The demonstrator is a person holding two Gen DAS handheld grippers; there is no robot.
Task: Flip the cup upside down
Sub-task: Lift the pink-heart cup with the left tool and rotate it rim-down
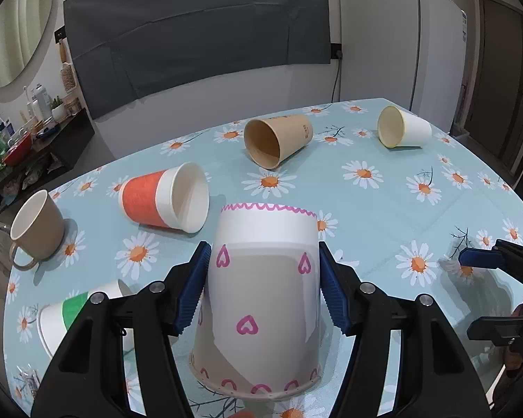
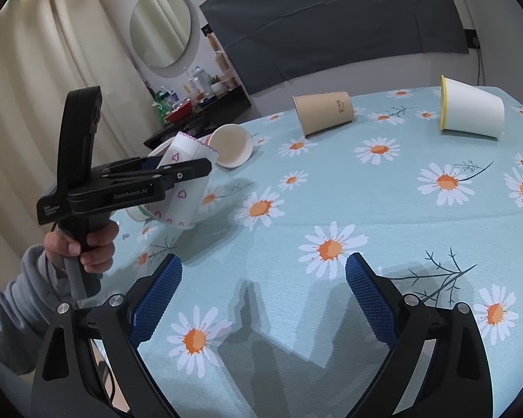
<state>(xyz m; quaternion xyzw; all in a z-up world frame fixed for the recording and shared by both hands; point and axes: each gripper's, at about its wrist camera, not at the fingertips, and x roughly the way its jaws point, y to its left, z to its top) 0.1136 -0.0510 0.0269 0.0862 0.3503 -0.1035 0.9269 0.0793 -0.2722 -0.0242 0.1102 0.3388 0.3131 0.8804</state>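
My left gripper (image 1: 264,278) is shut on a white paper cup with pink hearts (image 1: 261,299). The cup is upside down, base up and rim low over the daisy tablecloth (image 1: 383,209); I cannot tell whether the rim touches it. The same cup (image 2: 183,188) shows in the right wrist view, held by the left gripper (image 2: 177,174), tilted. My right gripper (image 2: 263,278) is open and empty above the cloth; its blue fingertips (image 1: 470,256) show at the right edge of the left wrist view.
Cups lie on their sides: orange-banded (image 1: 164,198), brown (image 1: 277,141), white with yellow rim (image 1: 402,127), green-banded (image 1: 73,317). A tan mug (image 1: 35,230) stands upright at the left edge. A cluttered shelf (image 1: 31,139) stands beyond the table.
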